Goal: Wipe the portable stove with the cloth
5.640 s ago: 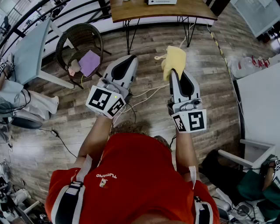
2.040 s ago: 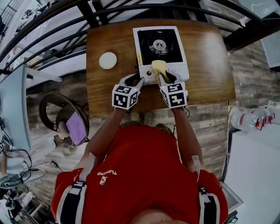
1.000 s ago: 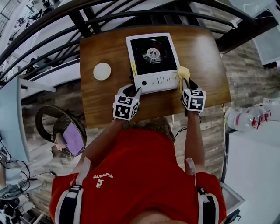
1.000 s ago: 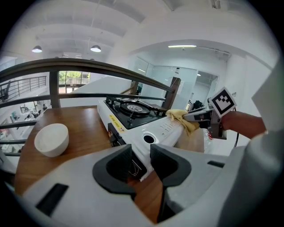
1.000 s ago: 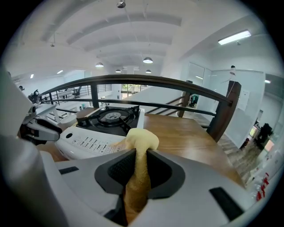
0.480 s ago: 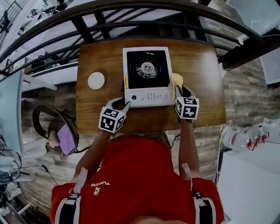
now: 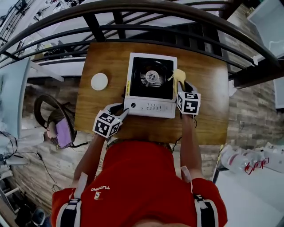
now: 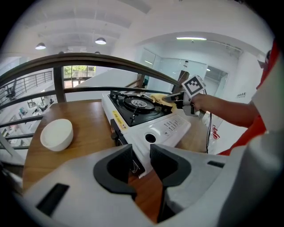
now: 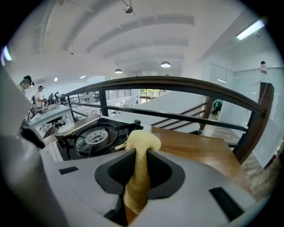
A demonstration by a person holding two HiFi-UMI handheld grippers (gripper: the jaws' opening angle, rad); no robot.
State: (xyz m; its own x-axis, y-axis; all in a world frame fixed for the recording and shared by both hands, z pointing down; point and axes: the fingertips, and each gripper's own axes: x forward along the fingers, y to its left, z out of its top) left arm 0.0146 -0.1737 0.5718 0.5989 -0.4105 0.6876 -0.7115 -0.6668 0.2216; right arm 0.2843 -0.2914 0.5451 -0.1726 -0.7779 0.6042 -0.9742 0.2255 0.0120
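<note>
The portable stove (image 7: 151, 86), white with a black top and burner, stands mid-table. My right gripper (image 7: 180, 83) is shut on the yellow cloth (image 7: 179, 75), whose bunched end rests at the right edge of the stove's black top. In the right gripper view the cloth (image 9: 140, 146) hangs pinched between the pads, with the burner (image 9: 94, 138) just left of it. My left gripper (image 7: 124, 107) sits at the stove's front-left corner. In the left gripper view its jaws (image 8: 141, 162) stand a narrow gap apart, and the stove's corner (image 8: 135, 159) shows through the gap.
A white bowl (image 7: 99, 81) sits on the wooden table (image 7: 204, 115) left of the stove. A dark metal railing (image 7: 133, 9) runs along the table's far side. A wicker chair (image 7: 49, 119) stands on the floor to the left.
My right gripper has carried the cloth from beside the stove's right side onto the right edge of its top. The left gripper stays at the front-left corner. The head view has shifted.
</note>
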